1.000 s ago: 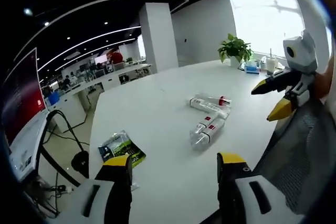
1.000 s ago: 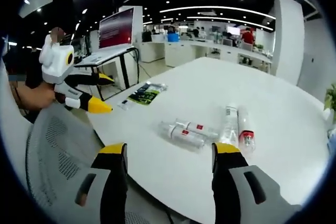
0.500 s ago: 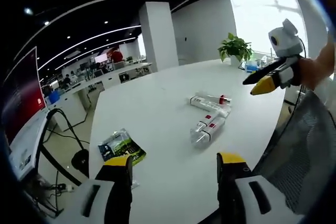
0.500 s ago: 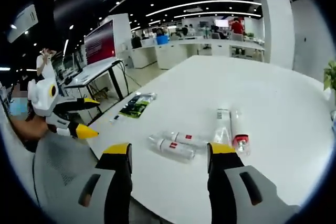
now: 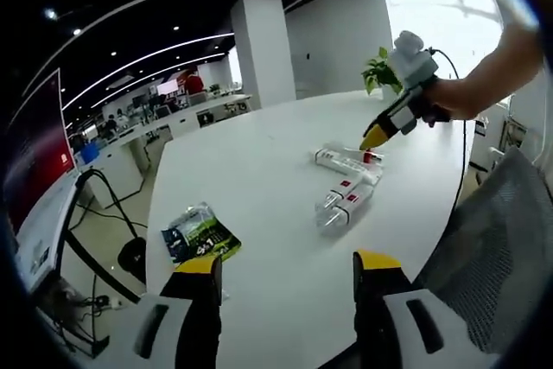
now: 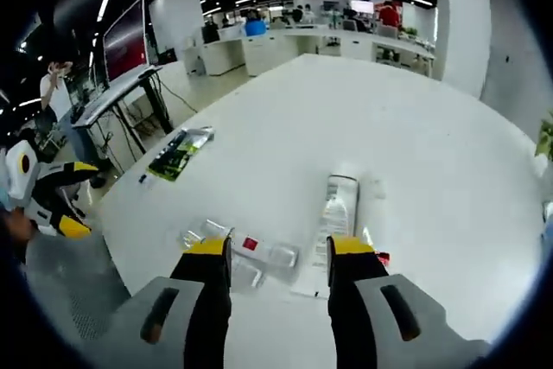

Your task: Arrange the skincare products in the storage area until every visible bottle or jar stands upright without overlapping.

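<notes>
- Large white table [image 5: 259, 170]: carries four clear plastic skincare bottles, all lying flat.
- Red-capped bottle pair [image 5: 347, 160]: far, side by side.
- Red-labelled bottle pair [image 5: 344, 204]: nearer, side by side.
- Green-black foil packet [image 5: 200, 237]: left table edge.
- Right gripper [image 6: 278, 252]: jaws parted, empty, above the bottles.
- Left gripper [image 5: 287, 264]: jaws parted, empty, near edge.

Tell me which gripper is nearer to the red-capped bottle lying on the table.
Right. The right gripper hovers just above the red-capped bottle, tips almost at its cap. The left gripper is back at the table's near edge, well short of it.
</notes>
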Tool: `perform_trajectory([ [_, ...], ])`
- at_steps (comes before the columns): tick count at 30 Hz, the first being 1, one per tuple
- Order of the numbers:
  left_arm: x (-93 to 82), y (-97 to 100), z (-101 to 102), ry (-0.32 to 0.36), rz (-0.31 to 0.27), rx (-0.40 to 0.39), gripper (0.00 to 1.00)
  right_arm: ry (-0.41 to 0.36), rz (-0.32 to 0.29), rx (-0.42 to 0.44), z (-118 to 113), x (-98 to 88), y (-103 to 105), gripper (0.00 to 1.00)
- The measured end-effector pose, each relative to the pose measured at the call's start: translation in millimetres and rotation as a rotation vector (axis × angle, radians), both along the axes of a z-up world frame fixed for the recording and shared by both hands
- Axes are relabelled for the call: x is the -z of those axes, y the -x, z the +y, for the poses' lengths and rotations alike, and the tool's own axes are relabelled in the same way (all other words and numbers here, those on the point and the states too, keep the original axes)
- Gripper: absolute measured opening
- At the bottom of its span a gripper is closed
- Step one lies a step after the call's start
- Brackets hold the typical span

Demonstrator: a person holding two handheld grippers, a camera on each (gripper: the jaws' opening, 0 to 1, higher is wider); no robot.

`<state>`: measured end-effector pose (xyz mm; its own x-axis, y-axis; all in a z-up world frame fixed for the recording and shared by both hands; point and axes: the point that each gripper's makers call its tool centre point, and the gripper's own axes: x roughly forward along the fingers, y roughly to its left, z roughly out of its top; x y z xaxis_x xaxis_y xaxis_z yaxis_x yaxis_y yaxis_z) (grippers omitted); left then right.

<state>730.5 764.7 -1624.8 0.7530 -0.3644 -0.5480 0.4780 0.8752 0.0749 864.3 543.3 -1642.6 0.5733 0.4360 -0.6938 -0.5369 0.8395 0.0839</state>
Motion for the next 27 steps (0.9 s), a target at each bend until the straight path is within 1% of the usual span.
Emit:
perform_trajectory([
  [2,0.2,-0.4,0.2,0.002,0.0,-0.002,0.62,0.019,0.013,-0.001,0.5,7.2,-9.8,0.42],
  [3,0.8,-0.5,0.5,0.001,0.001,-0.002,0.62,0.038,0.019,-0.001,-0.9,10.6,-13.4,0.42],
  [4,1.6,-0.6,1.0,0.0,0.002,-0.002,0.62,0.082,0.021,-0.003,-4.9,15.7,-19.8,0.42],
  [7,3.6,-0.5,1.4,-0.001,0.007,0.0,0.62,0.128,0.033,0.005,-8.5,23.7,-32.7,0.4],
  [11,6.3,-0.5,2.5,-0.003,0.017,-0.002,0.61,0.154,0.062,0.018,-8.8,34.5,-44.4,0.41],
  [14,7.5,-0.1,2.2,-0.003,0.023,0.0,0.61,0.15,0.091,0.033,-8.8,40.6,-47.7,0.41],
  [17,9.3,0.1,2.5,-0.004,0.029,0.001,0.61,0.164,0.102,0.045,-10.9,45.8,-51.9,0.39],
  [21,11.5,0.7,1.6,-0.001,0.04,0.005,0.61,0.182,0.141,0.068,-15.9,56.9,-53.9,0.4],
  [24,10.9,0.0,1.8,0.007,0.038,0.001,0.61,0.193,0.143,0.073,-18.4,61.4,-57.6,0.37],
  [25,11.0,-0.4,2.8,0.007,0.039,-0.004,0.61,0.194,0.152,0.078,-17.0,62.0,-54.1,0.38],
  [27,11.4,-0.9,4.4,0.008,0.042,-0.014,0.61,0.208,0.15,0.081,-16.8,65.6,-55.2,0.4],
])
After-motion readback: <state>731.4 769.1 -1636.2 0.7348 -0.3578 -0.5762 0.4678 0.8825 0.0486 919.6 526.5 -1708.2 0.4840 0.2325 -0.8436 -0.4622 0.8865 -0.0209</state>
